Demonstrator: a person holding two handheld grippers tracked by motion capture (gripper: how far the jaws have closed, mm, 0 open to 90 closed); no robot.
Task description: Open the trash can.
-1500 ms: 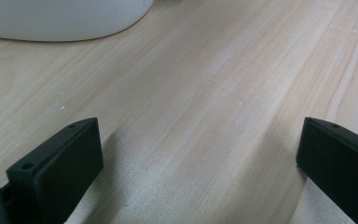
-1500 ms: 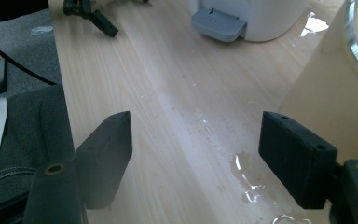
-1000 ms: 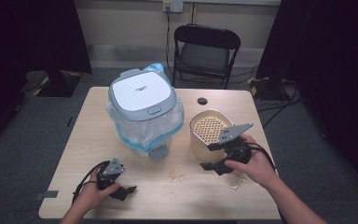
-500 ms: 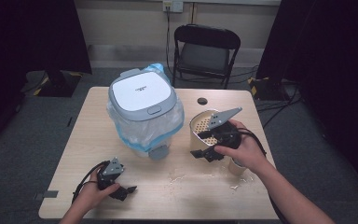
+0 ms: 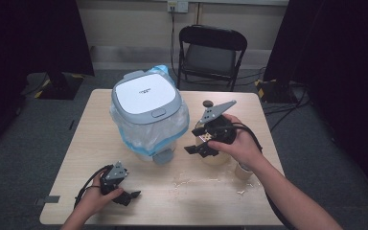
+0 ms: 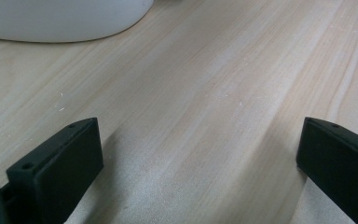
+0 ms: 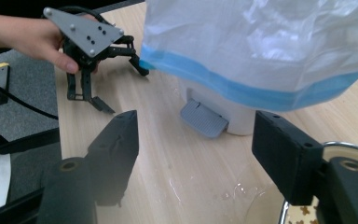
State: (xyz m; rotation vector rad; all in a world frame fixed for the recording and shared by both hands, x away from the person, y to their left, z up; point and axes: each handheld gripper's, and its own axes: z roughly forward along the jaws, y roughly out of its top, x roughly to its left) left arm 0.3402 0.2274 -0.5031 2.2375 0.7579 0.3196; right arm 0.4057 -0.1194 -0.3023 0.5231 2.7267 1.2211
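In the high view, the left gripper (image 5: 127,196) is resting low left on the table (image 5: 91,143), jaws spread and empty. The right gripper (image 5: 199,148) is hovering right of centre, jaws apart, over what seems to be a cream bowl (image 5: 215,158), just beside the bagged pedal bin (image 5: 148,115).

In the left gripper view, the splayed jaws are framing bare wood.

In the right gripper view, the parted jaws are facing the bin's grey pedal (image 7: 204,119).

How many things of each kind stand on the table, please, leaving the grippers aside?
Pedal bin with bag: 1
Metal-rimmed pot: 1
Small cup: 1
Small black round piece: 1
Total: 4
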